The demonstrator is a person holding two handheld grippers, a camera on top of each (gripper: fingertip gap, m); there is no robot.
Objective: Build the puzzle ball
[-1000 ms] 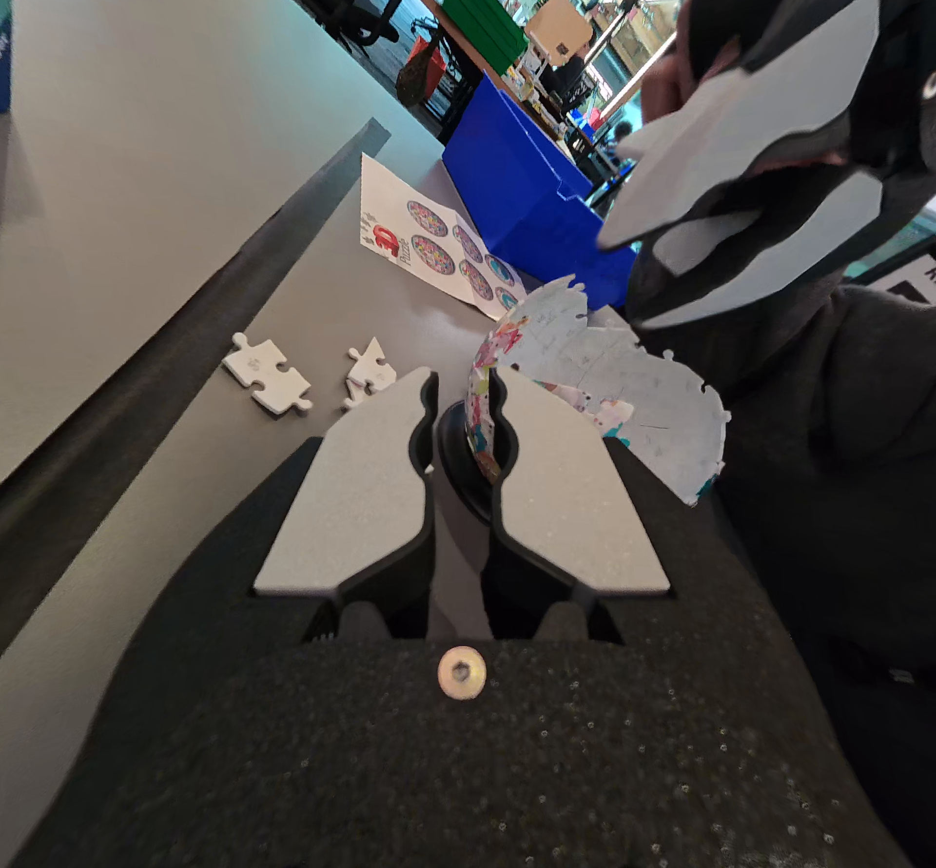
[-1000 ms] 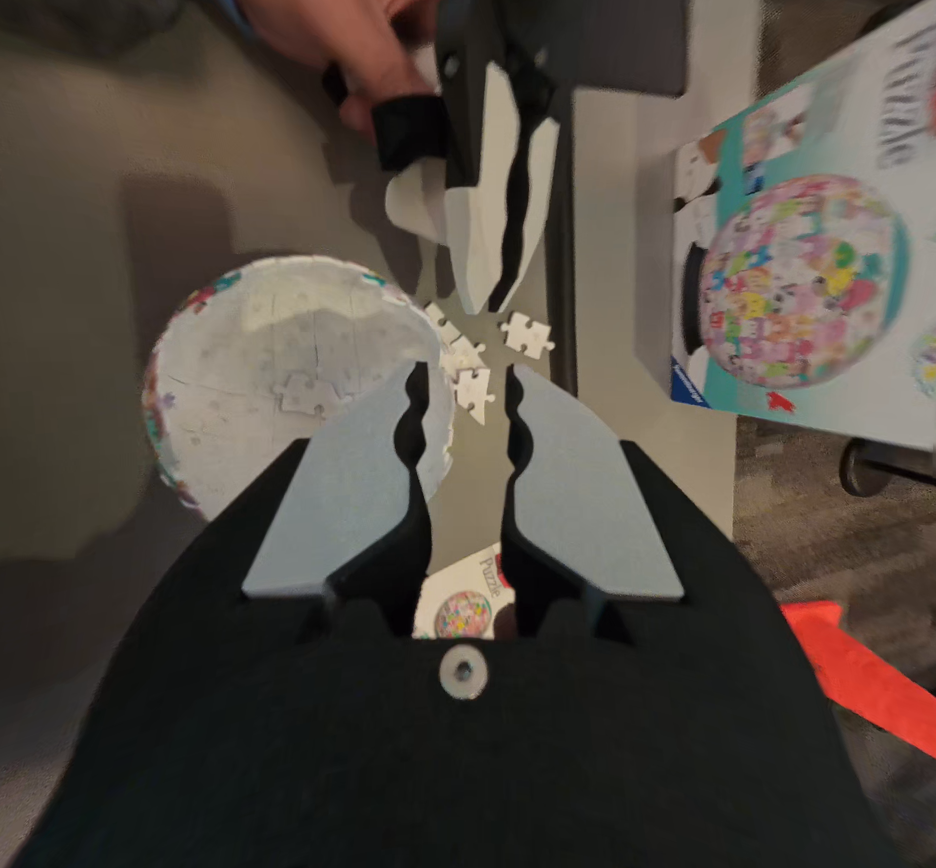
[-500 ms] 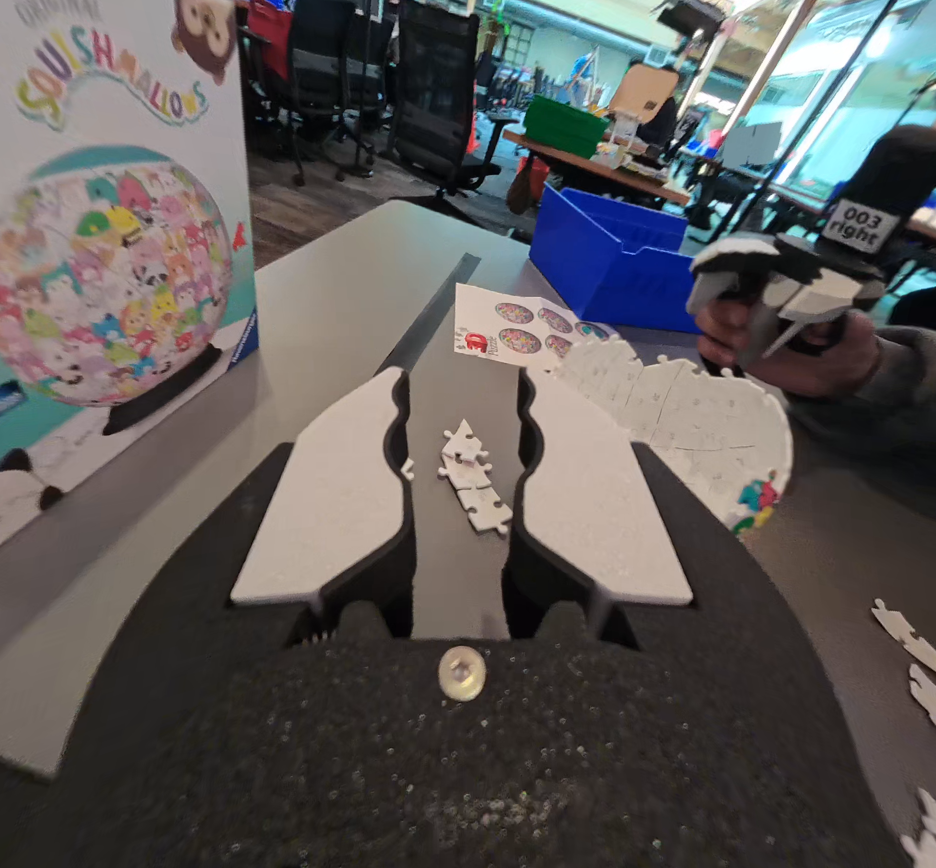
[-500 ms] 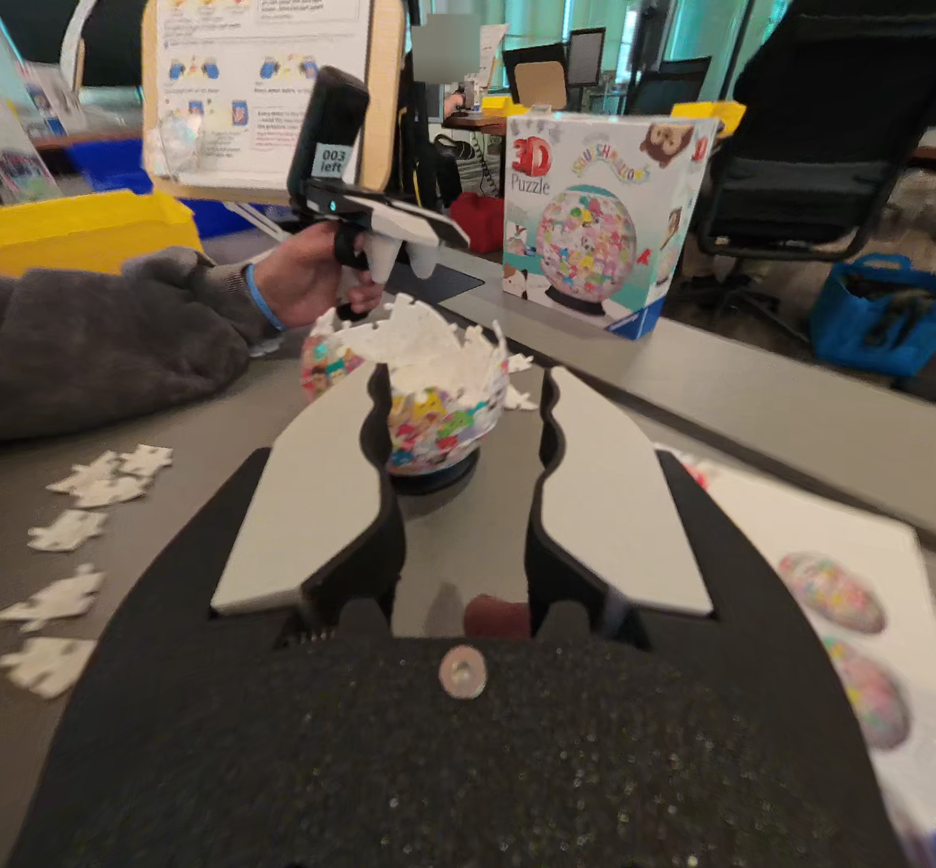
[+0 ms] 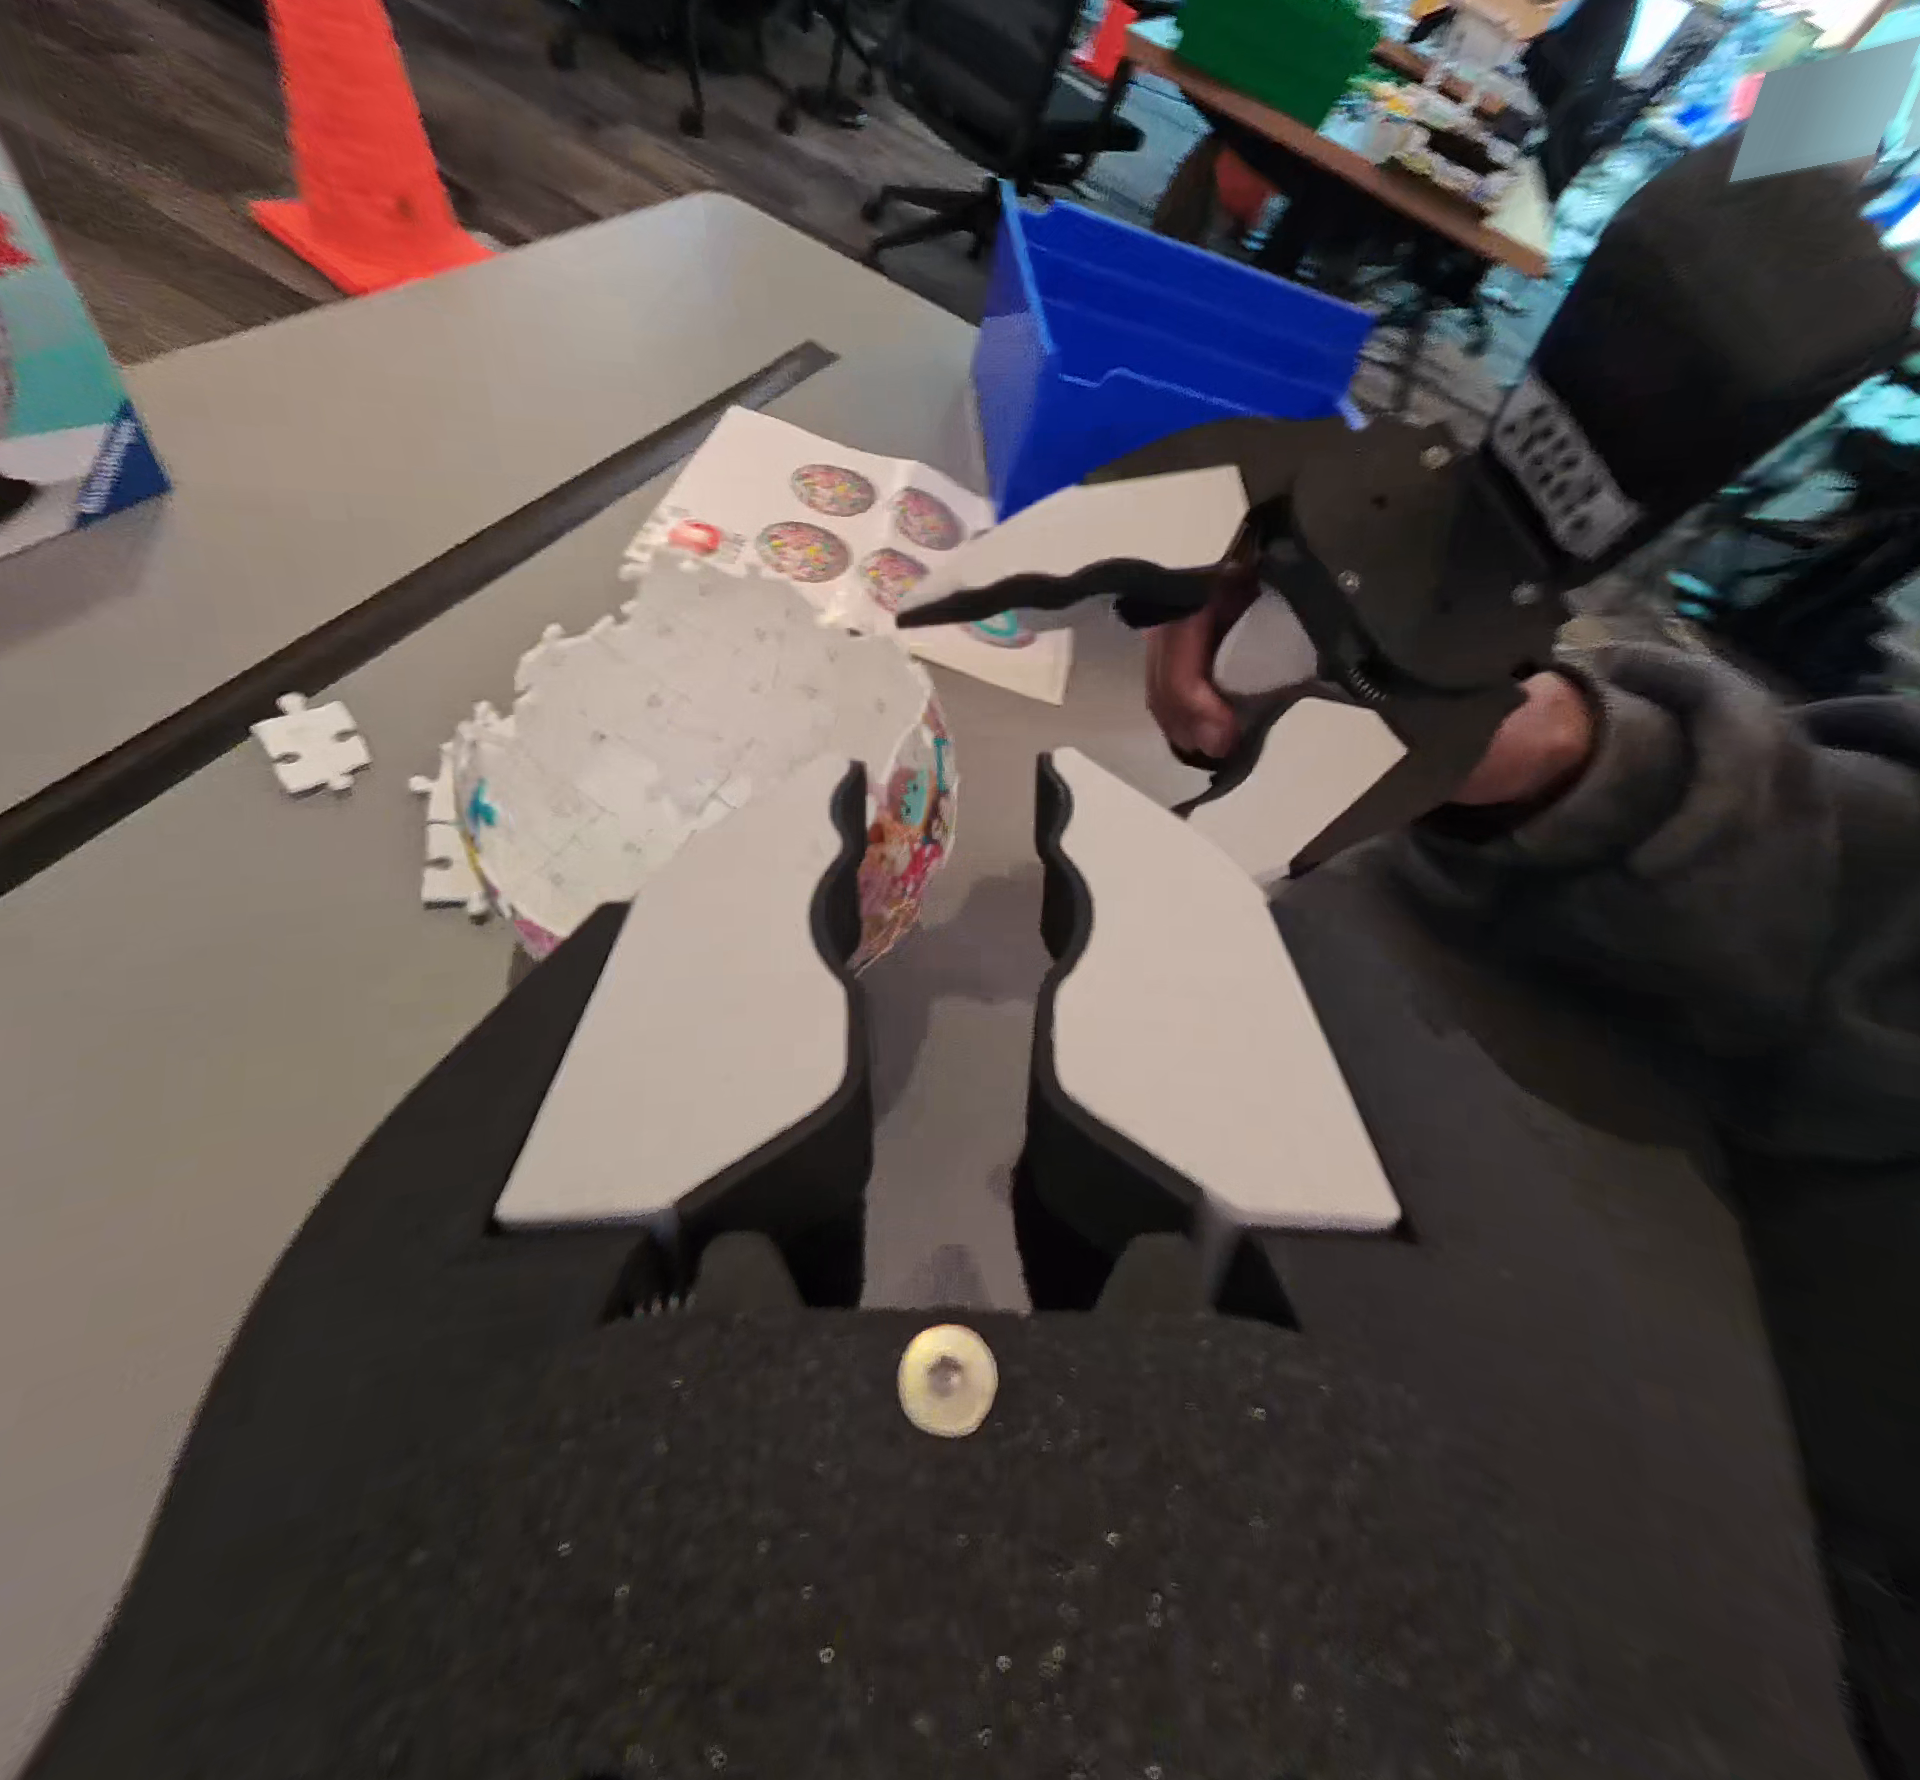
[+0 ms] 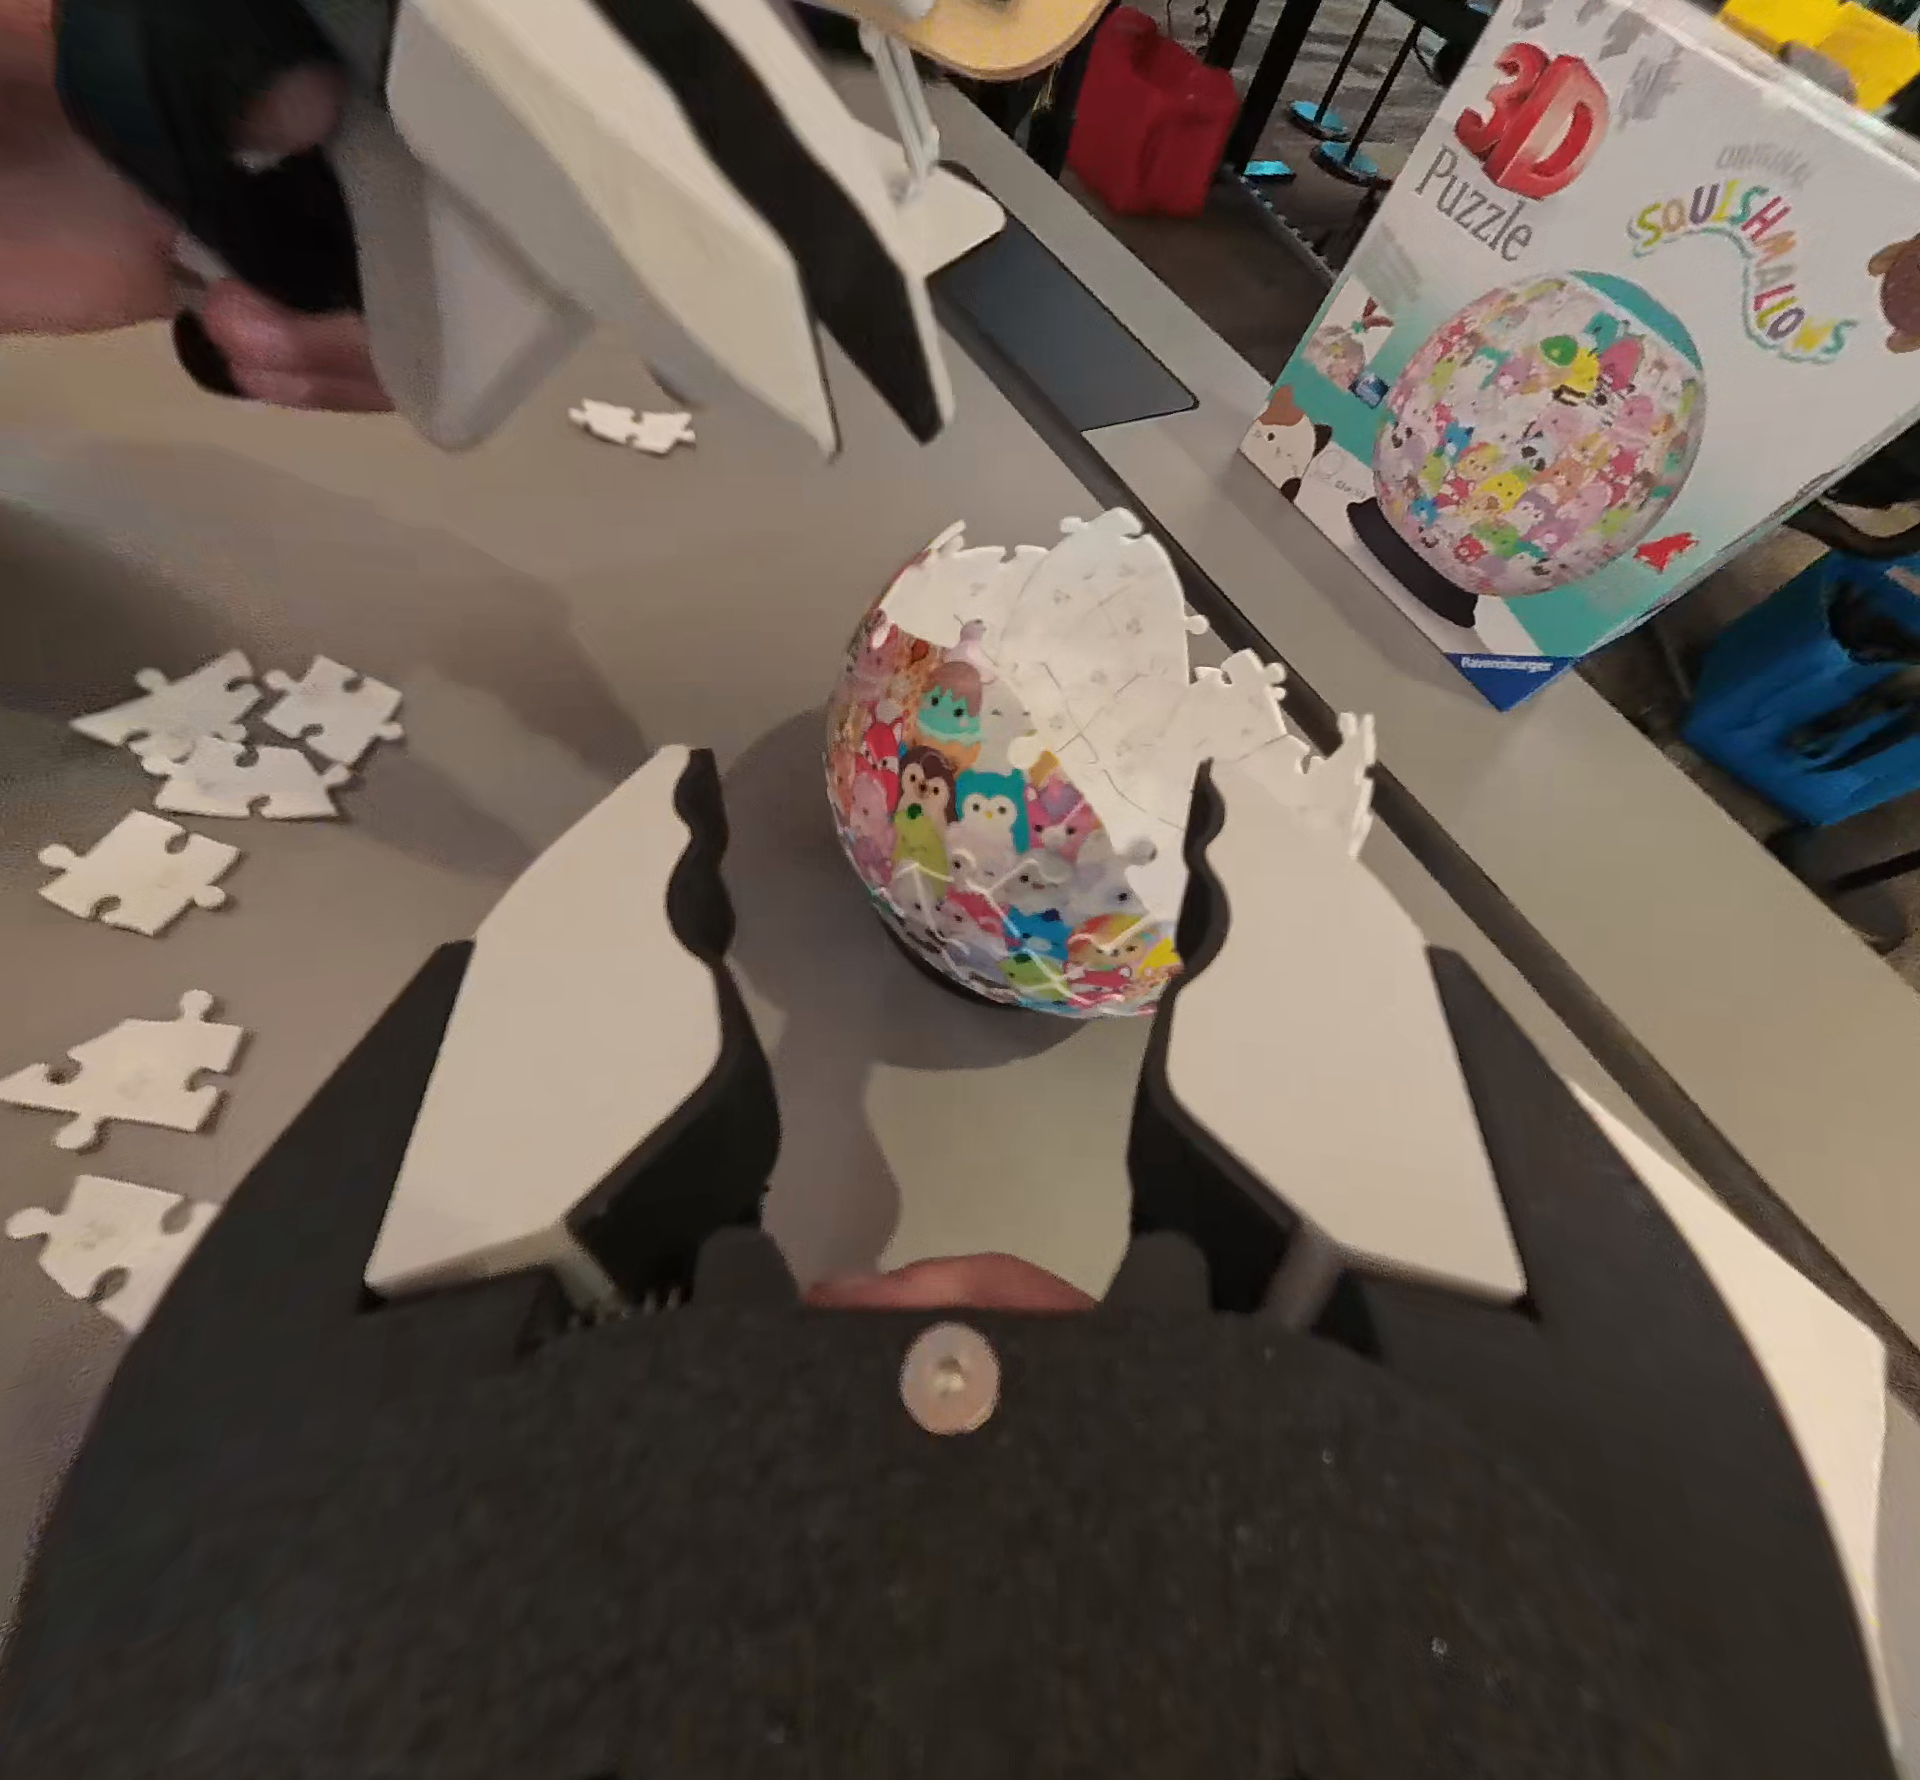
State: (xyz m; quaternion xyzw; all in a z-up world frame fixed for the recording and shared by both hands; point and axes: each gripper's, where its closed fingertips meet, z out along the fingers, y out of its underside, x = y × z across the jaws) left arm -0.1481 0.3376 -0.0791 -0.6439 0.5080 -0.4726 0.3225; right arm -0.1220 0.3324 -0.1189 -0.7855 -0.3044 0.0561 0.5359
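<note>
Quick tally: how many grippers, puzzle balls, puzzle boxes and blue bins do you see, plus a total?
Grippers: 2, left gripper and right gripper
Half-built puzzle ball: 1
Puzzle box: 1
Blue bin: 1
Total: 5

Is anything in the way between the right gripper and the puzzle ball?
Nothing visible. The right gripper is open, with only bare table between its fingers and the half-built ball just ahead. The loose pieces lie off to its left.
</note>
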